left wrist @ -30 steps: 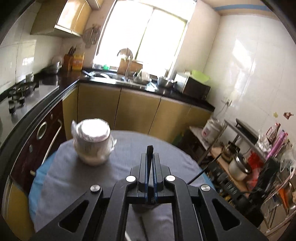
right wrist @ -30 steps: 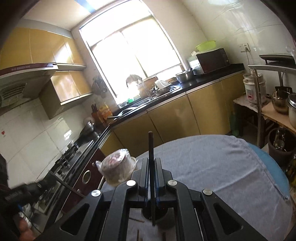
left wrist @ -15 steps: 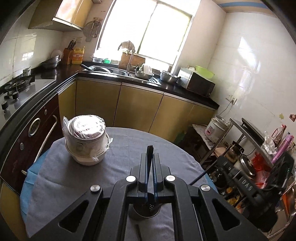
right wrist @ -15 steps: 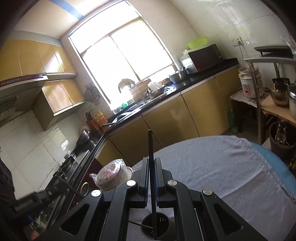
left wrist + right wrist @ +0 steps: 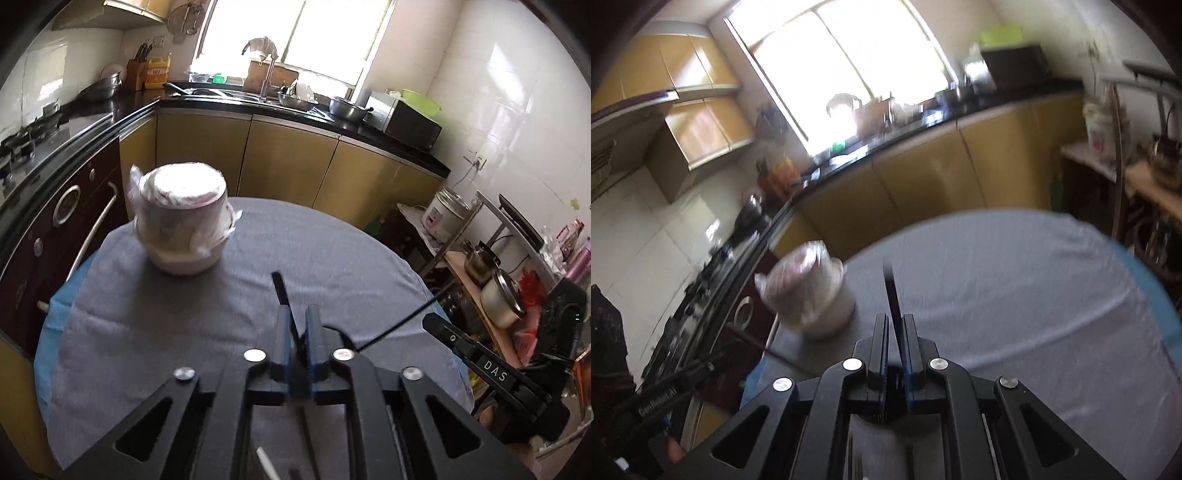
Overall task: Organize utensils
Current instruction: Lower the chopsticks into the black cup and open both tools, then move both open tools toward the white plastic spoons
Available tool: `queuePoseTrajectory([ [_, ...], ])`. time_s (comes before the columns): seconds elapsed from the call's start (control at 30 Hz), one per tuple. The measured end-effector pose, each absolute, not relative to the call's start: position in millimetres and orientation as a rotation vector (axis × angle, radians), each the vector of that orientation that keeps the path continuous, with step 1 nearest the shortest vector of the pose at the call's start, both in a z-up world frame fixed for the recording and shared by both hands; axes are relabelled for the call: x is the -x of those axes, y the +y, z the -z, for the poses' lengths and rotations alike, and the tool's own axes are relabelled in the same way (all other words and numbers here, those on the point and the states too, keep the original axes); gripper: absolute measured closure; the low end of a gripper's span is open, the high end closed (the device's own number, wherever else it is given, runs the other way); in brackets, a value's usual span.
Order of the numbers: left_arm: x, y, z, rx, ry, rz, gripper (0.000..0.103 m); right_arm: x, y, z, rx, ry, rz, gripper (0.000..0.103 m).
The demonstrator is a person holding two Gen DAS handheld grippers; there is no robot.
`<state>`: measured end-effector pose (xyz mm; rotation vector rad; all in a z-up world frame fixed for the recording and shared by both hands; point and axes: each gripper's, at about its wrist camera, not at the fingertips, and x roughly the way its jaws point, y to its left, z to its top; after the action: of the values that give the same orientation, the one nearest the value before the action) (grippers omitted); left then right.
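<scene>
My left gripper hangs low over the grey-clothed round table. Its jaws are opening, and a dark utensil handle stands between them, leaning left against the left finger with no squeeze on it. My right gripper is also opening slightly, and a dark utensil handle stands in the gap, tilted a little left. The dark utensil cup sits under the fingers, mostly hidden. The right wrist view is blurred.
A plastic-wrapped pot stands at the table's far left. A pale loose utensil lies on the cloth beneath my left gripper. The other hand's tool body is close on the right. Shelves with pots stand beyond the table's right edge.
Both grippers sank toward the table. The left jaws parted and the handle between them tipped left. The right jaws eased apart around their handle.
</scene>
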<state>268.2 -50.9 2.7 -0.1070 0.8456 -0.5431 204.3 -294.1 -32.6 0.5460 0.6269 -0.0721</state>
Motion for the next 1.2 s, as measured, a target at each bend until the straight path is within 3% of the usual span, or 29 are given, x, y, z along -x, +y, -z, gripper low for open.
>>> queuePoseTrajectory([
  [0.1,-241,-23,5,0.096,0.810,0.519,0.050,-176,-292,46,-0.525,0.642,0.049,0.091],
  [0.17,-225,-4,16,0.087,0.809,0.494,0.047,-162,-287,57,-0.526,0.662,0.026,0.082],
  [0.23,-210,15,32,0.095,0.838,0.471,0.047,-146,-282,74,-0.545,0.704,-0.017,0.062],
  [0.3,-195,36,51,0.117,0.880,0.445,0.047,-131,-271,94,-0.553,0.747,-0.054,0.058],
  [0.67,-115,98,144,0.227,1.105,0.339,0.047,-101,-188,160,-0.484,0.937,-0.231,0.063],
  [0.73,-107,96,148,0.225,1.118,0.342,0.047,-111,-170,173,-0.448,0.990,-0.240,0.070],
  [0.87,-98,95,145,0.235,1.110,0.359,0.047,-127,-150,198,-0.402,1.082,-0.214,0.071],
  [0.9,-96,94,144,0.233,1.106,0.361,0.047,-130,-145,200,-0.395,1.069,-0.220,0.079],
  [0.97,-96,95,143,0.233,1.104,0.364,0.047,-131,-141,202,-0.360,1.083,-0.201,0.082],
  [1.03,-95,96,143,0.234,1.102,0.365,0.047,-131,-135,203,-0.312,1.096,-0.198,0.092],
  [1.2,-95,89,144,0.218,1.100,0.381,0.047,-110,-158,184,-0.385,1.006,-0.209,0.093],
])
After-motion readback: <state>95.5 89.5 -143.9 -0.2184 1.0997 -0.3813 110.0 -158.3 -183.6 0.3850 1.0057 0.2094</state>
